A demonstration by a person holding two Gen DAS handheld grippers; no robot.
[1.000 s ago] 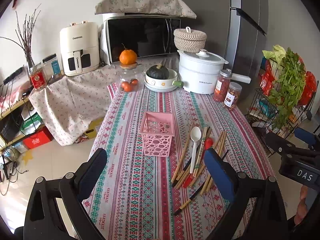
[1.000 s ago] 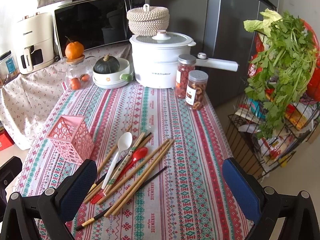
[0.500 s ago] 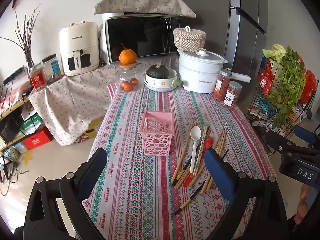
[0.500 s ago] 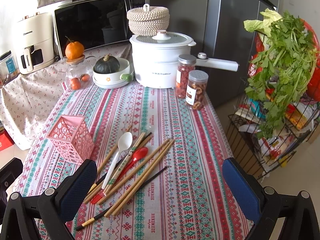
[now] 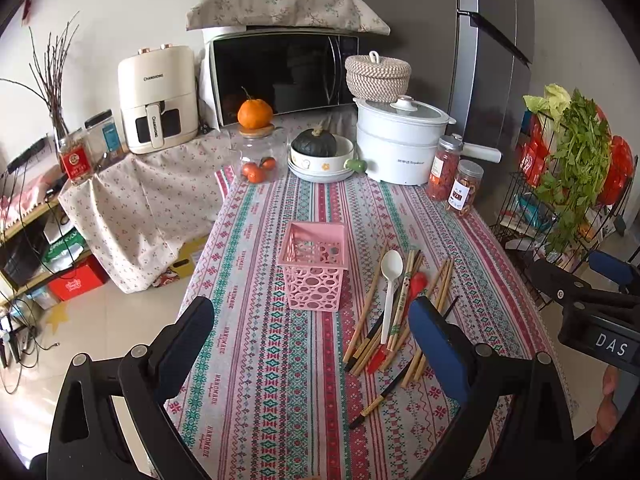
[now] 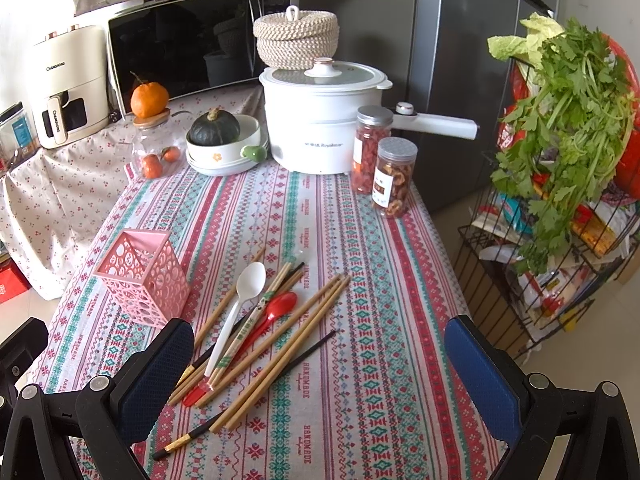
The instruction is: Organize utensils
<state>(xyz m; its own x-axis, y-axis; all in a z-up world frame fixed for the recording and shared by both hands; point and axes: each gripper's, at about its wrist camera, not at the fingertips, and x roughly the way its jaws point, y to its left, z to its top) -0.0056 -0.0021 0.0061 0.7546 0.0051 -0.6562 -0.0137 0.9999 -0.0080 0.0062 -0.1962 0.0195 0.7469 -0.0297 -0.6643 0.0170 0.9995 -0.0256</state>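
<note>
While both grippers are hovering above the near end of the long table covered with a striped, patterned cloth [image 6: 360, 240], nothing is being held yet. On this cloth the square pink plastic basket with round holes [image 6: 144, 276] is standing upright, and just to its right the loose pile of bamboo chopsticks [image 6: 280, 336] is lying flat, well apart from the pots at the far end. Their long axes are running from near-left to far-right, like a fan. The right gripper [image 6: 320, 376] is wide open and is hanging almost directly over the pile, so I judge it is the nearer one; the left gripper [image 5: 312, 344], also wide open, is facing the basket more. On top of the sticks the white plastic spoon [image 6: 240, 300] and the red plastic spoon [image 6: 272, 316] are lying along the same direction.
</note>
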